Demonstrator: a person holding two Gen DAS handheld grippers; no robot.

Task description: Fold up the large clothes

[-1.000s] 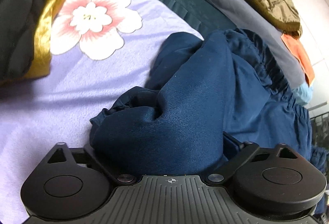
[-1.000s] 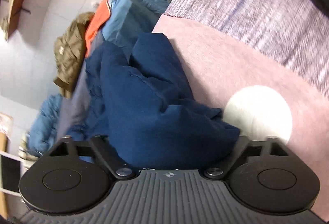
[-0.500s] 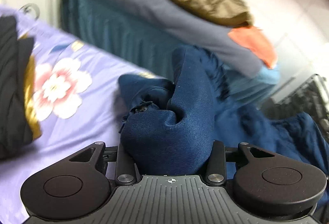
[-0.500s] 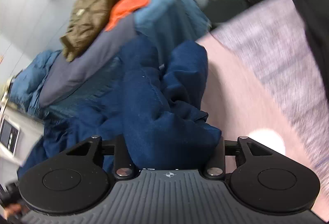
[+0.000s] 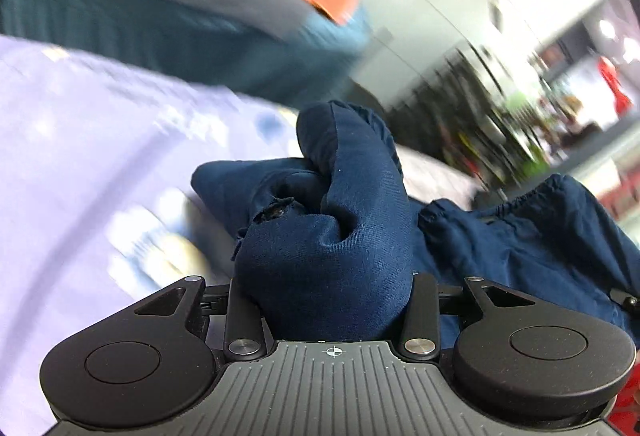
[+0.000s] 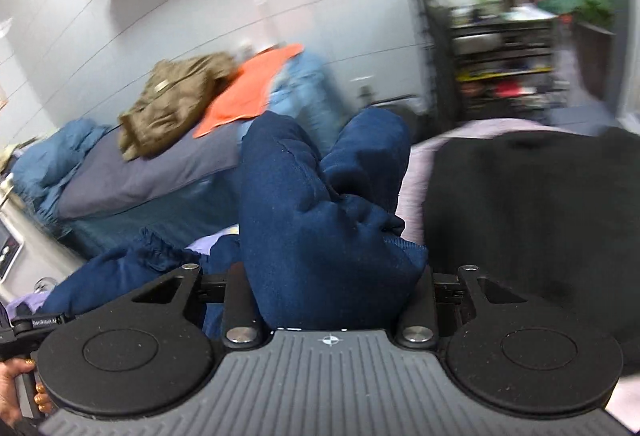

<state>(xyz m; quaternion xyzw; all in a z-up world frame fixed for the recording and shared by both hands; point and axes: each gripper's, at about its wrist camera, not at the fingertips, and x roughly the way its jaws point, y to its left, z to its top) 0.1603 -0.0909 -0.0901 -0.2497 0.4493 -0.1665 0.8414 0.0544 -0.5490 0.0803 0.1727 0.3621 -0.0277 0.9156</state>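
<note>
A large navy blue garment (image 5: 332, 248) is bunched between the jaws of my left gripper (image 5: 326, 300), which is shut on it and holds it above the lilac floral bedsheet (image 5: 80, 139). More of the garment, with a gathered elastic edge (image 5: 532, 232), hangs to the right. My right gripper (image 6: 328, 292) is shut on another bunch of the same garment (image 6: 316, 228), lifted. The left gripper's handle and a hand (image 6: 16, 384) show at the lower left of the right wrist view.
A black garment (image 6: 532, 211) lies on the bed to the right. Behind stands a second bed with a grey sheet (image 6: 152, 171), an olive jacket (image 6: 172, 95), an orange cloth (image 6: 248, 87) and blue bedding. A dark shelving rack (image 6: 500, 55) stands at the back right.
Both grippers have closed tighter on the navy garment and lifted it off the bed. Both views have tilted up toward the wall and the shelves.
</note>
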